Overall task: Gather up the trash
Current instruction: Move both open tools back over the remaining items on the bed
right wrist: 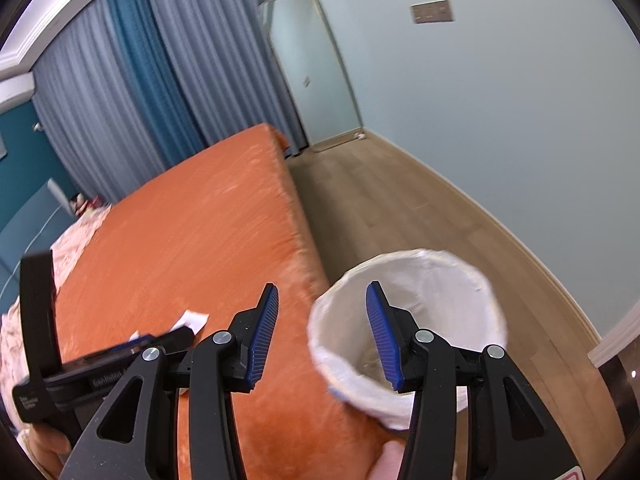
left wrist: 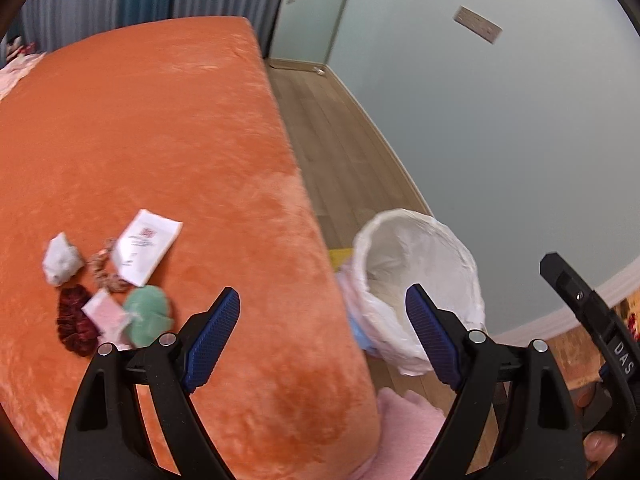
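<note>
Trash lies in a cluster on the orange bed [left wrist: 160, 120]: a white printed paper [left wrist: 146, 250], a crumpled white tissue [left wrist: 60, 260], a small pink packet [left wrist: 106, 314], a green wad [left wrist: 148, 318], a dark red scrunchie [left wrist: 74, 322] and a beaded band [left wrist: 102, 268]. A bin with a white liner [left wrist: 416, 280] stands on the floor beside the bed; it also shows in the right wrist view [right wrist: 436, 280]. My left gripper [left wrist: 322, 308] is open and empty above the bed edge. My right gripper [right wrist: 322, 300] is open and empty near the bin rim.
Wooden floor [right wrist: 380, 208] runs between the bed [right wrist: 200, 220] and the pale blue wall [right wrist: 520, 120]. Curtains [right wrist: 140, 100] hang behind the bed. Pink bedding [right wrist: 76, 232] lies at the bed's far left. The other gripper's body [right wrist: 44, 320] shows at left.
</note>
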